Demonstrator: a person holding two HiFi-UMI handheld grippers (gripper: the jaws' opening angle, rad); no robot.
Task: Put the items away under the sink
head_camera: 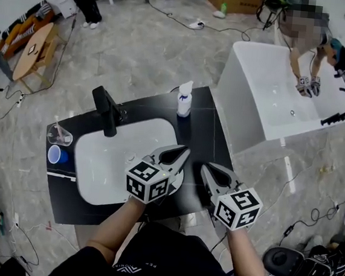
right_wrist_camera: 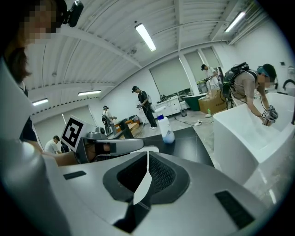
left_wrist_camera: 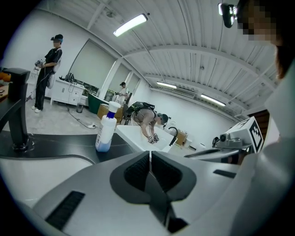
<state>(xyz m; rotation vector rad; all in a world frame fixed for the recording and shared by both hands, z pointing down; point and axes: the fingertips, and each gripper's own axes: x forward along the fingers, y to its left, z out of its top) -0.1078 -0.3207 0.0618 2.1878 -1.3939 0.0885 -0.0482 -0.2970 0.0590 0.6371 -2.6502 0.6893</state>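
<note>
Both tongs are pressed fully together and hold nothing: the left tongs (head_camera: 182,153) hang over the near right rim of the sink basin (head_camera: 91,163), the right tongs (head_camera: 210,170) just beside them over the black worktop (head_camera: 213,123). The main risk I see is going at the spray bottle (head_camera: 184,99) with the tongs still closed. It is tall and narrow and stands upright, so a nudge would likely tip it or skid it off the far edge. The bottle is at about 12 o'clock from the left tongs and 11 o'clock from the right, apart from both. A blue cup (head_camera: 57,155) and a clear glass (head_camera: 59,134) sit at 9 o'clock across the basin, close to the worktop's left edge, where a clumsy push could knock them off. The faucet (head_camera: 106,111) stands at 10 o'clock, ready to catch a careless reach. The space under the sink is out of sight.
</note>
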